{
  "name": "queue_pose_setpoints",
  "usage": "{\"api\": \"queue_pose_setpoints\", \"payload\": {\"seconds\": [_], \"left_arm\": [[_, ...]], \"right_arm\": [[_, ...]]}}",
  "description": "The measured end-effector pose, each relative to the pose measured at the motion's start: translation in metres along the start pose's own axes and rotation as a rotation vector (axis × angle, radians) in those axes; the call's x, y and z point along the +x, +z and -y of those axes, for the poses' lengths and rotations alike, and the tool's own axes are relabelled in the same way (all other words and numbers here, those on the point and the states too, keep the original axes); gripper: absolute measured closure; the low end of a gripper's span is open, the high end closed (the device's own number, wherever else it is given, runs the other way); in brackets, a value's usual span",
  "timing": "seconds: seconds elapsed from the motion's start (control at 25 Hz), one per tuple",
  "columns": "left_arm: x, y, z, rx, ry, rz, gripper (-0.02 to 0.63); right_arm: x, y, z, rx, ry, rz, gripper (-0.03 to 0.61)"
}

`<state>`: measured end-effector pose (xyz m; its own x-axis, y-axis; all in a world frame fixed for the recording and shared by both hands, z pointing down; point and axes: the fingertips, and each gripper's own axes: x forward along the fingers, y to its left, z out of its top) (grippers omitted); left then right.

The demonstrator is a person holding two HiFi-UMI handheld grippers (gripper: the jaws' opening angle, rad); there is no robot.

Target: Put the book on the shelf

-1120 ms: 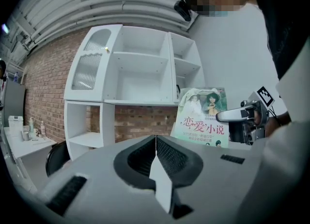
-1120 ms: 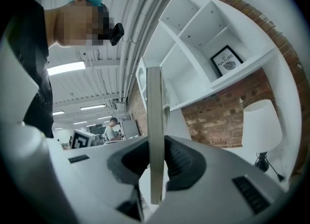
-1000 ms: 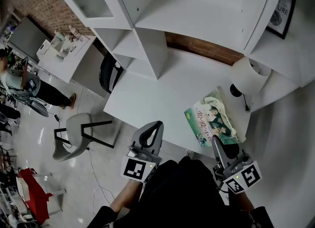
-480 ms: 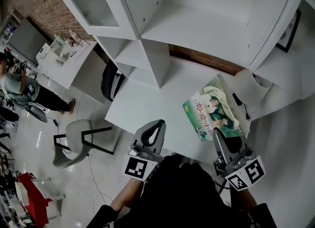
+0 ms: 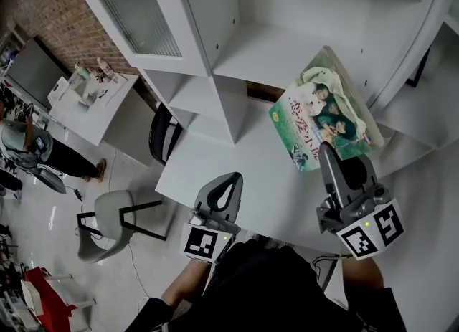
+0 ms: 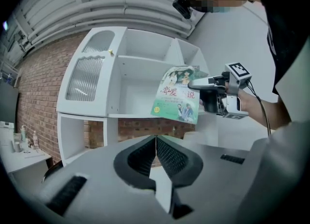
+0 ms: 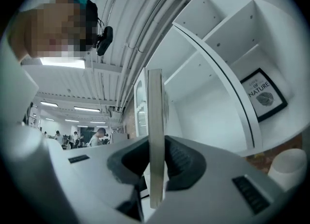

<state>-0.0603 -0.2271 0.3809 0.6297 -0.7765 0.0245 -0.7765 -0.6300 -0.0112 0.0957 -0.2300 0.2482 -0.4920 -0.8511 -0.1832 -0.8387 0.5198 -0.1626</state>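
The book (image 5: 326, 112), a thin green-covered paperback with people on the cover, hangs in the air in front of the white shelf unit (image 5: 287, 36). My right gripper (image 5: 338, 160) is shut on its lower edge. From the left gripper view the book (image 6: 175, 95) sits level with the middle shelf opening (image 6: 140, 87), with the right gripper (image 6: 206, 85) to its right. In the right gripper view the book (image 7: 155, 136) stands edge-on between the pads of that gripper (image 7: 156, 157). My left gripper (image 5: 226, 186) hovers over the table's front edge, shut and holding nothing (image 6: 156, 145).
The white table (image 5: 215, 151) lies below the shelf. A glass-door cabinet (image 5: 140, 11) forms the unit's left part. A framed picture (image 7: 264, 97) stands on a right-hand shelf above a white round object (image 7: 290, 165). Chairs (image 5: 107, 216) and a person (image 5: 29, 148) are at the left.
The right gripper has lifted the book off the table and carried it up and away toward the shelf. The left gripper shifted a little forward, still shut.
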Motion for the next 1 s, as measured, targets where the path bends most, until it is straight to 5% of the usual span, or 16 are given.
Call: {"api": "queue_pose_setpoints", "payload": {"seconds": [0.24, 0.56, 1.0], "left_arm": [[0.028, 0.02, -0.039, -0.021, 0.014, 0.006, 0.597], [0.0, 0.002, -0.018, -0.011, -0.023, 0.03, 0.597], [0.013, 0.006, -0.032, 0.012, -0.041, 0.045, 0.597]], "right_arm": [[0.079, 0.039, 0.025, -0.001, -0.04, 0.024, 0.502], [0.085, 0.039, 0.029, -0.042, -0.15, 0.051, 0.502], [0.17, 0.035, 0.057, -0.082, -0.263, 0.033, 0.502]]}}
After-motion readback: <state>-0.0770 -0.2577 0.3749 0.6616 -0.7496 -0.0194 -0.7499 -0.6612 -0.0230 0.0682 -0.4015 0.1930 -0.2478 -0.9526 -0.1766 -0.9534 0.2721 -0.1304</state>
